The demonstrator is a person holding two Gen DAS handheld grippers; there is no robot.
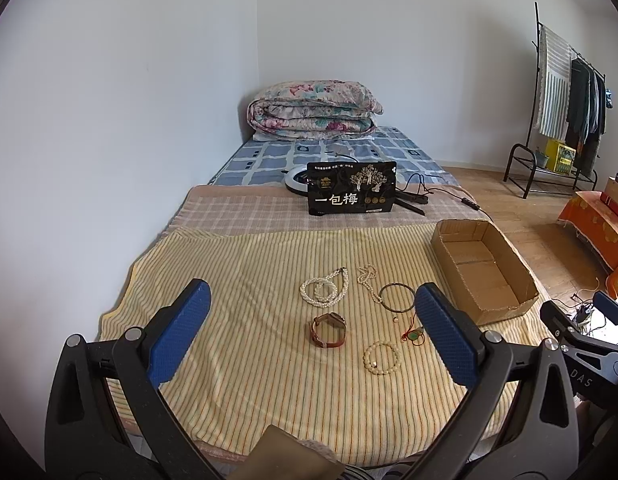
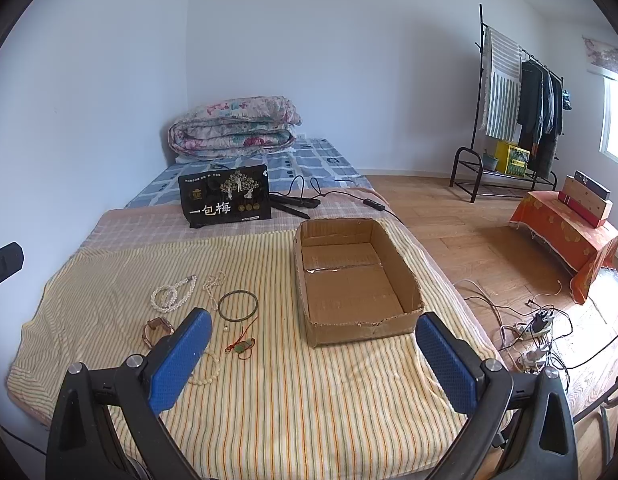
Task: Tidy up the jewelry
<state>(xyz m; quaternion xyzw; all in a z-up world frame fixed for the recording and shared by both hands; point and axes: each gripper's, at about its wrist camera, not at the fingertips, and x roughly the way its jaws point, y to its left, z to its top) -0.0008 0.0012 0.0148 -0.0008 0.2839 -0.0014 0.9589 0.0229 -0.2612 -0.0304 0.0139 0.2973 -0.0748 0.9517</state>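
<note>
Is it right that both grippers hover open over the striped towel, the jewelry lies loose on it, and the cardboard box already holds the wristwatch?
Not quite. The cardboard box is empty, as the right wrist view shows. The wristwatch lies on the striped towel with the other jewelry. The rest holds: the left gripper and right gripper are both open over the towel.
</note>
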